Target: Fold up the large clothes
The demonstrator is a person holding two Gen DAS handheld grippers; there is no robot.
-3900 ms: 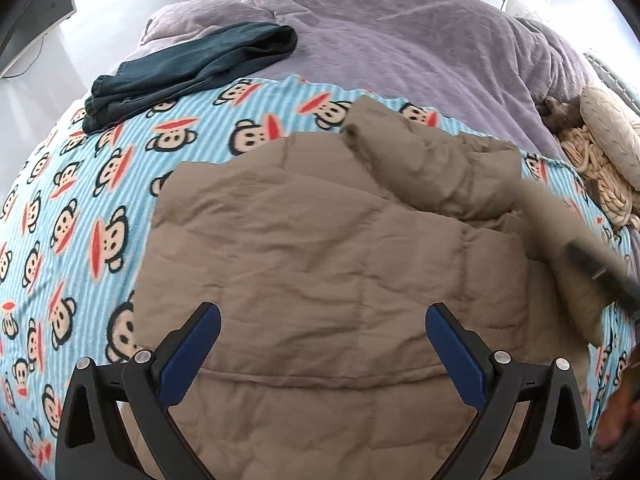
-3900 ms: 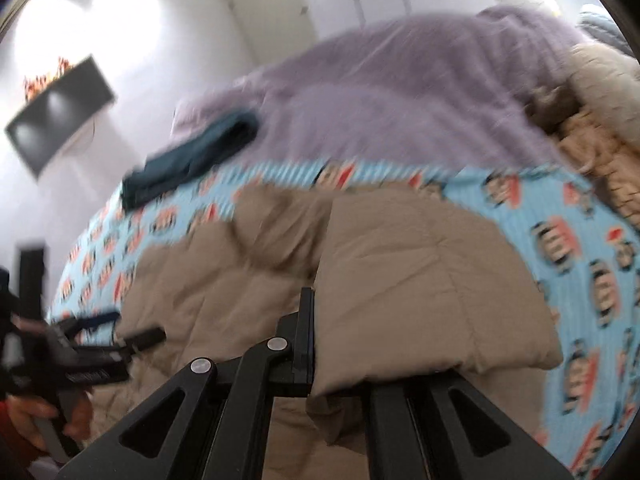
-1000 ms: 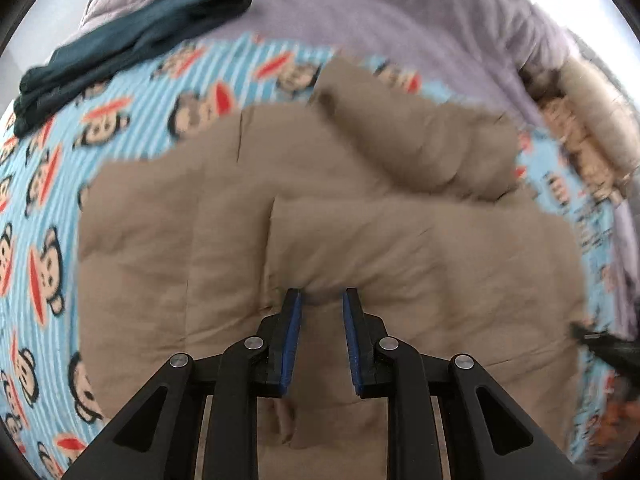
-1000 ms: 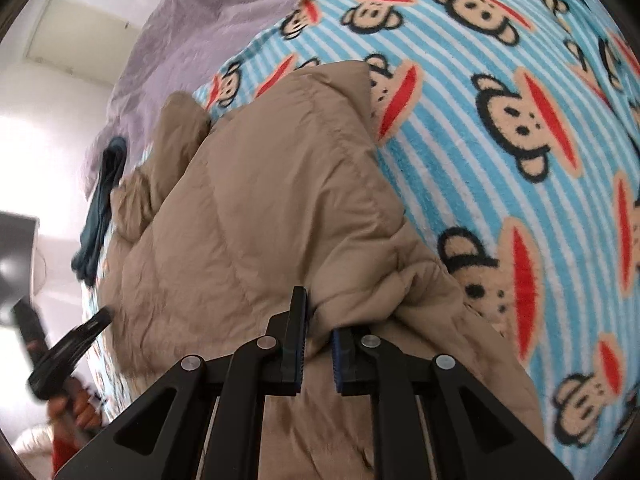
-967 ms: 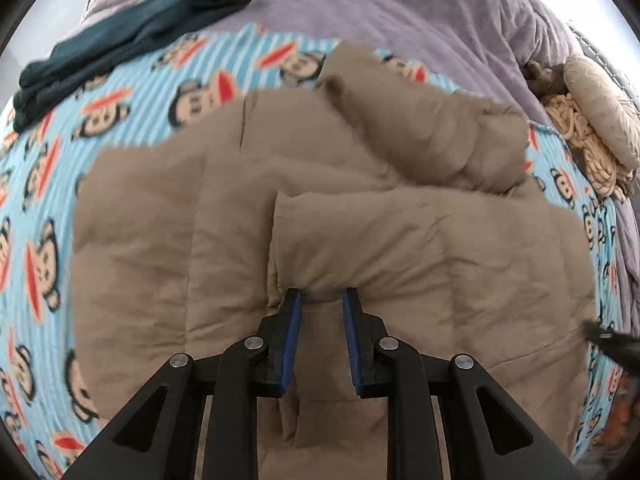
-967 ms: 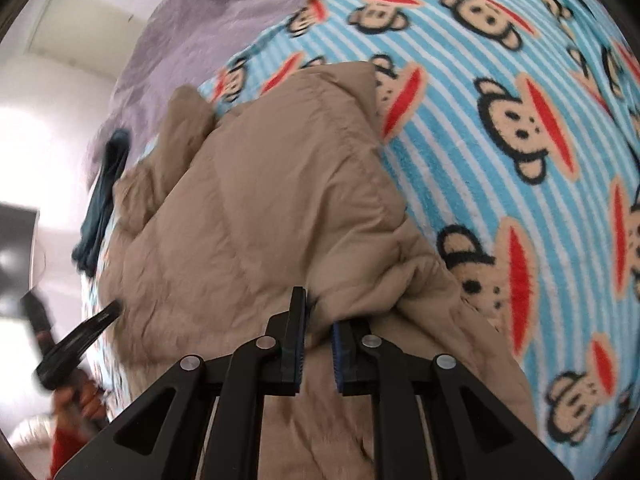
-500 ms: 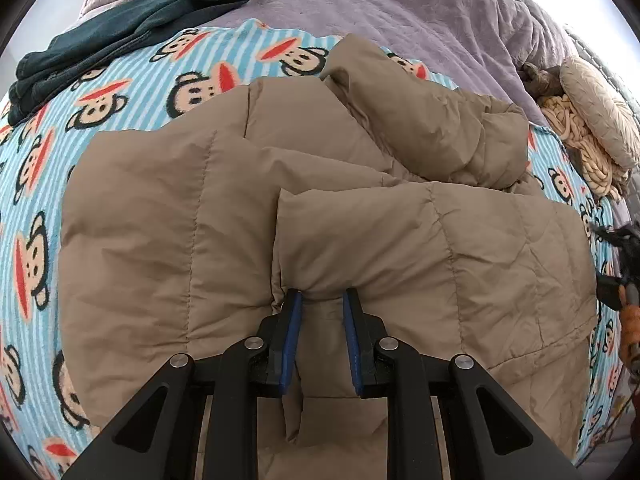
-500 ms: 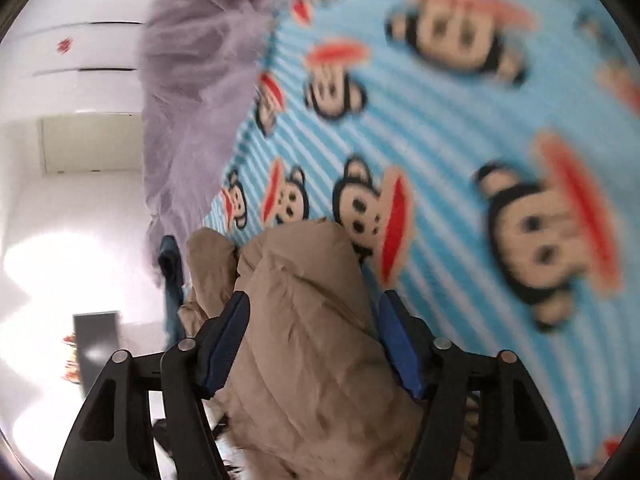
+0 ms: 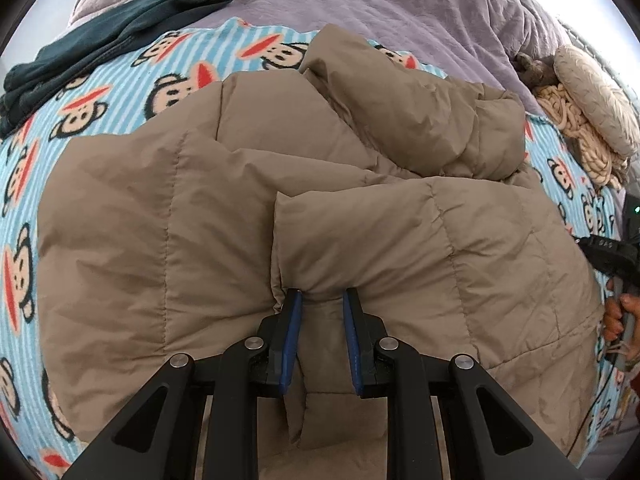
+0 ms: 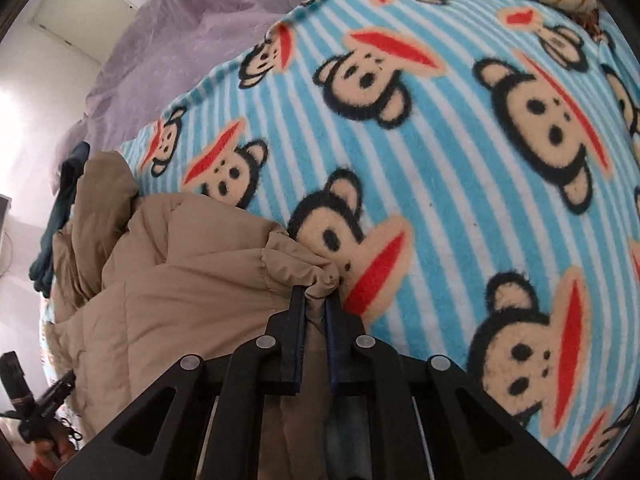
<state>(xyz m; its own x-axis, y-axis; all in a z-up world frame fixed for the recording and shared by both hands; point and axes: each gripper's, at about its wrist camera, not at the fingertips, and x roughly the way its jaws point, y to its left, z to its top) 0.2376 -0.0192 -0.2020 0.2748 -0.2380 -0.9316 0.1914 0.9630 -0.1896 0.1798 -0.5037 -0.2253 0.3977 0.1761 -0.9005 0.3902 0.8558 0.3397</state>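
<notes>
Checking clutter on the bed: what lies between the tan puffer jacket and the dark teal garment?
Left wrist view: only monkey-print blanket separates the tan puffer jacket from the dark teal garment.

From my left wrist view, the tan puffer jacket [image 9: 168, 216] runs off the bottom edge, and its fabric hides my left hand-held gripper [image 9: 319, 300] fingertips. The right hand-held gripper [image 9: 612, 252] is cut off at the frame's right edge. The dark green garment [image 10: 60, 216] is mostly hidden behind the jacket.

No readable text, label or number shows in either view. The blanket [image 10: 460, 184] carries only cartoon monkey faces, no words.
</notes>
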